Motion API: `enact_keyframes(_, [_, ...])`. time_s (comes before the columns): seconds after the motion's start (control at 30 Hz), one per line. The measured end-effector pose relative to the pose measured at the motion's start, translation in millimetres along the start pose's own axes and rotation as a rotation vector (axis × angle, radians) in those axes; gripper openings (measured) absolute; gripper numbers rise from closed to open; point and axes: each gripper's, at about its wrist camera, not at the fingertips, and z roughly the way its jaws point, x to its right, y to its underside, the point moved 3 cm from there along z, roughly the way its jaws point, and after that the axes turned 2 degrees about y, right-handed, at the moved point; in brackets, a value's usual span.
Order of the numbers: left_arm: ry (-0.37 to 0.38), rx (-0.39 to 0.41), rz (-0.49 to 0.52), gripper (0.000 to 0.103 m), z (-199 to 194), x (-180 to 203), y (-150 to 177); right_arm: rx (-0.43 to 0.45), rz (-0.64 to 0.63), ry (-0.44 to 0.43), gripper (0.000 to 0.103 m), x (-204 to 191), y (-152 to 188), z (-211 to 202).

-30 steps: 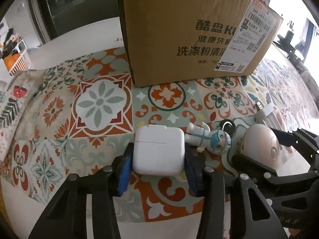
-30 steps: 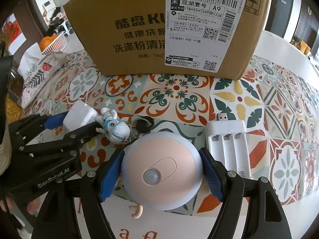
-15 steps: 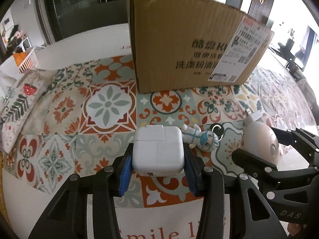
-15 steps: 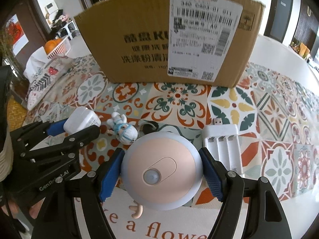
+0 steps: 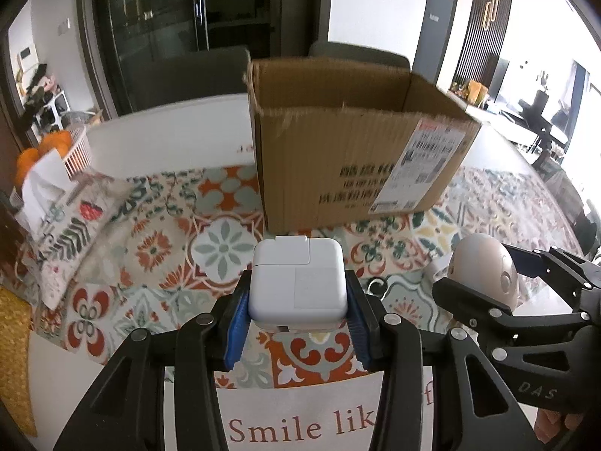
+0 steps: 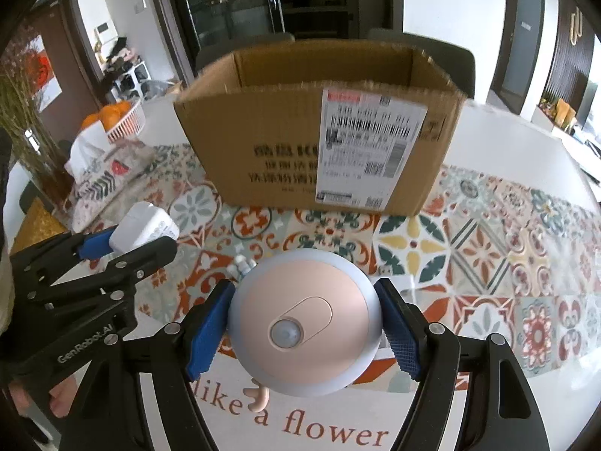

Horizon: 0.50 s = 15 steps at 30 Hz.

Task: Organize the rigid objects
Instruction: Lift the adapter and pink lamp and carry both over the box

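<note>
A white square charger [image 5: 298,282] hangs above the patterned mat, gripped from both sides by my left gripper [image 5: 296,302], which is shut on it. My right gripper [image 6: 304,323] is shut on a round pink sensor lamp [image 6: 304,319] with a grey rim, also lifted off the mat. Each gripper shows in the other's view: the lamp [image 5: 484,268] at the right, the charger [image 6: 144,229] at the left. Behind both stands an open cardboard box [image 6: 319,139] [image 5: 357,158] with a shipping label. The small figurine [image 6: 242,265] on the mat is mostly hidden behind the lamp.
A tiled-pattern mat [image 6: 469,248] covers the white table [image 5: 169,131]. A patterned pouch [image 5: 71,229] and a white basket of oranges [image 5: 56,150] sit at the far left. A white item's edge [image 5: 437,272] peeks from behind the lamp. Dark chairs stand behind the box.
Both grippers have risen with the charger and the lamp held. The box top and its open inside have come into view; the figurine and battery charger have slipped behind the held objects.
</note>
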Motion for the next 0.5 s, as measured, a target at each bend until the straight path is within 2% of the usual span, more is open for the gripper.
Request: enact_keyframes(0.5, [0.008,0.108,0.007,0.045,-50,10,-43,0.137,0.006,0.02,0.075,5,-40,-53])
